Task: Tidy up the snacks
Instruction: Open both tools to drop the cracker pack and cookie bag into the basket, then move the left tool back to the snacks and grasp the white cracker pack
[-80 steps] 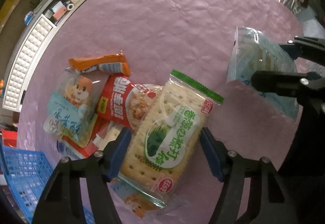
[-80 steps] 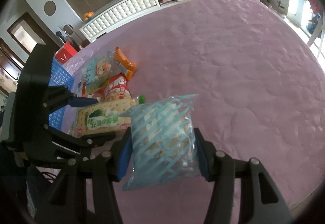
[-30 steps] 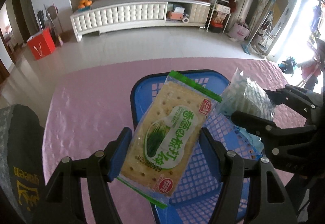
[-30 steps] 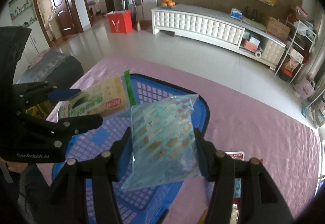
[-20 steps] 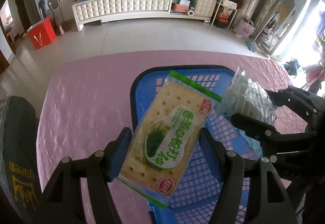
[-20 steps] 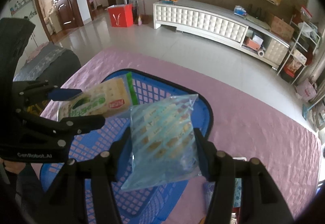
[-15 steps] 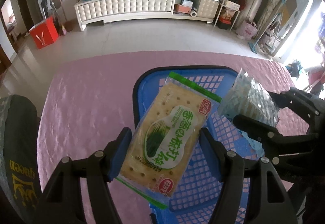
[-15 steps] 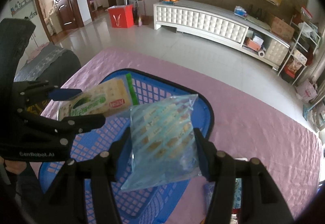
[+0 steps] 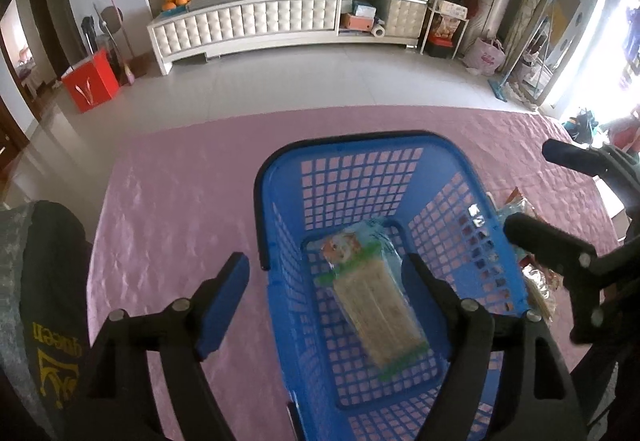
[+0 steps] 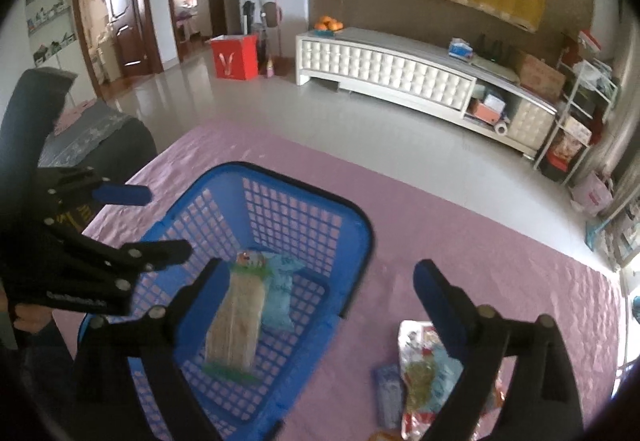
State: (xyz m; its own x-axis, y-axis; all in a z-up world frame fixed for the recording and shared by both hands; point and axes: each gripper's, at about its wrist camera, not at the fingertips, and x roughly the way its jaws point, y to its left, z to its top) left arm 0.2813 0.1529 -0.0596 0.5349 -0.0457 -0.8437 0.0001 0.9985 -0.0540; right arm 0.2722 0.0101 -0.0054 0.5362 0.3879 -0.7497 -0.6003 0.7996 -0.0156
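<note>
While both grippers' fingers gape empty | basket [image 9: 452, 145]: 2 packets – cracker pack [image 9: 380, 309], blue pack [image 10: 280, 291]

**Table surface: pink cloth**

Table [image 9: 168, 201] carries a pink quilted cloth. Blue basket [image 9: 344, 139] stands directly on it, between and beyond the left fingers. Loose snack packets [image 10: 424, 373] lie on the cloth between the right fingers, beside the basket.

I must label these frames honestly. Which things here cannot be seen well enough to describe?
- Blue packet, right wrist view: mostly under the cracker packet.
- Cracker packet print: motion-blurred in both views.
- Loose snacks, right wrist view: blurred, partly behind the right gripper.
- Basket near end, left wrist view: cut off by the bottom edge.
</note>
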